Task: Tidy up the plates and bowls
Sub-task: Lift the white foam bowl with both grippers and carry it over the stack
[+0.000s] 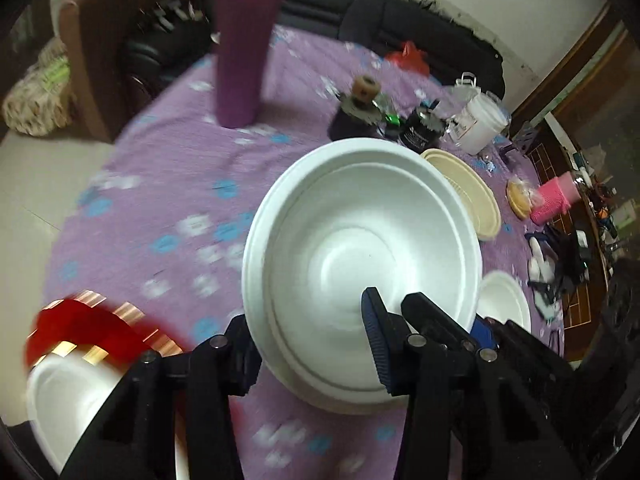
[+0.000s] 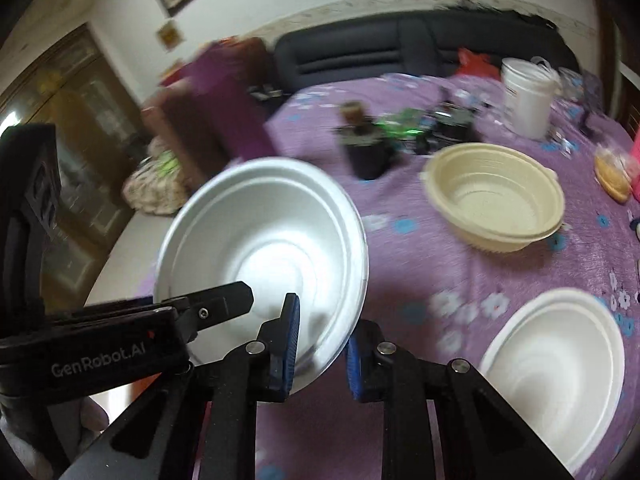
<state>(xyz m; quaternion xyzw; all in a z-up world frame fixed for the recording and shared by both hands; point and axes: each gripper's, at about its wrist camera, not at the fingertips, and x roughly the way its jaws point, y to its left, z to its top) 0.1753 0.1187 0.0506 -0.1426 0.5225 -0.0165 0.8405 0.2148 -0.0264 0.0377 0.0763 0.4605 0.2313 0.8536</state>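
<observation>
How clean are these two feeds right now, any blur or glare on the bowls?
Left wrist: tablecloth and red-gold bowl motion-smeared, held white bowl sharp. Right wrist: background smeared, held white bowl fairly sharp with soft sheen; both views fisheye-bent.

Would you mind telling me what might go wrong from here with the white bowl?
1. The right gripper appears to pinch the tilted white bowl only by its thin rim, so it may slip and drop toward the floor.
2. The left gripper straddles the same bowl's wall, so opposing pulls could bend or crack it.
</observation>
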